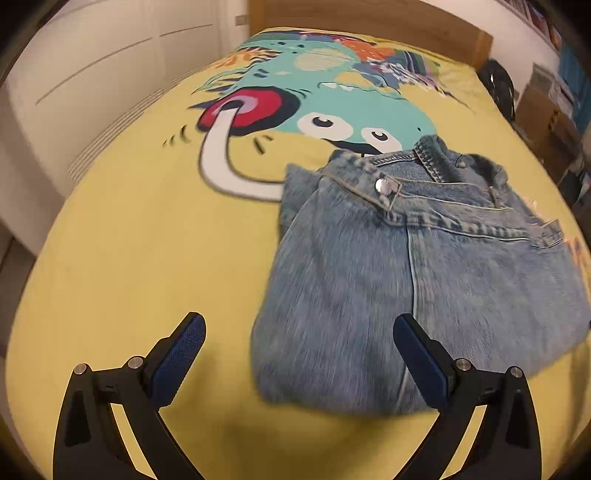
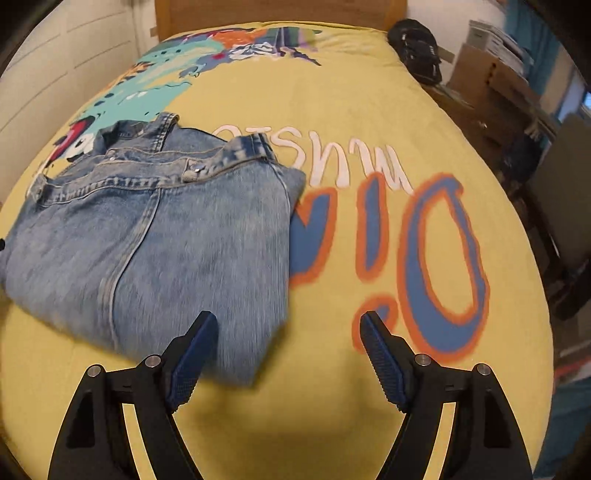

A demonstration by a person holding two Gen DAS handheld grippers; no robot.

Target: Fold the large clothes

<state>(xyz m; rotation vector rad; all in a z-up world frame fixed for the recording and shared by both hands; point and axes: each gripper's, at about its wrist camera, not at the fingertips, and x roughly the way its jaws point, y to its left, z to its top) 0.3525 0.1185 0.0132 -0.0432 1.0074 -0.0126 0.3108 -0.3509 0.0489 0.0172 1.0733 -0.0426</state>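
Surface: a yellow bedspread (image 1: 140,236) is spread over the bed, printed with a teal cartoon monster (image 1: 351,110) and, in the right wrist view, blue and orange letters (image 2: 439,266) plus white letters (image 2: 351,162).
Room: a wooden headboard (image 1: 369,18) is seen at 12 o'clock; white panelled wardrobe doors (image 1: 92,59) are seen at 10 o'clock in the left wrist view; a black bag (image 2: 417,48) and cardboard boxes (image 2: 491,85) are seen at 1 to 2 o'clock in the right wrist view.
Edges: the bedspread's left edge is met by a striped white border at 9 to 10 o'clock in the left wrist view; its right edge drops away at 3 o'clock in the right wrist view.
Open room: bare bedspread is shown at 7 to 9 o'clock of the left wrist view and at 3 to 5 o'clock of the right wrist view.
Denim jacket (image 1: 406,266): it is laid folded on the bedspread, collar toward 12 o'clock, with metal snaps and seams shown; motion blur is seen on the near edge.
Left gripper (image 1: 299,332): its fingers are held apart, nothing between them; the near left corner of the jacket lies under the gap.
Right gripper (image 2: 288,332): its fingers are held apart, nothing clamped; the jacket's near right corner lies under the left finger.
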